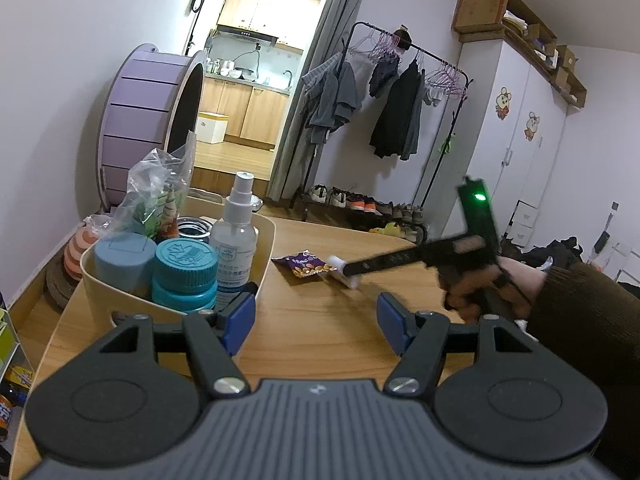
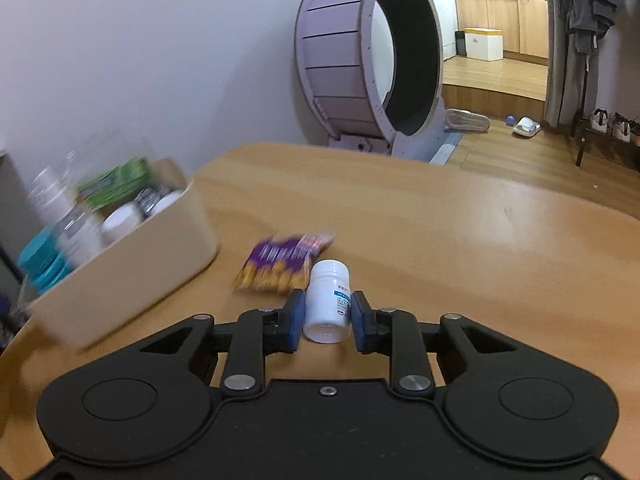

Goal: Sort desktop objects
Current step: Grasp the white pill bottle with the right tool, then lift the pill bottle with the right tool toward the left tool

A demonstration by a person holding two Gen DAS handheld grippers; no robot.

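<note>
Bottle (image 2: 328, 304), small and white, lies clamped between the blue pads of the right gripper (image 2: 326, 314), just near of the purple snack packet (image 2: 282, 264) on the wooden table (image 2: 460, 248); left gripper (image 1: 316, 320) gapes wide and holds nothing, near the cream bin (image 1: 264, 256) at the table's left, crowded with containers

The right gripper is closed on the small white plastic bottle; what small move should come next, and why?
Probably lift the small white plastic bottle slightly and carry it left toward the cream plastic bin. The right gripper has both blue pads against the bottle's sides, and the bottle lies beside the purple snack packet on the wooden table. The bin already holds other bottles.
</note>
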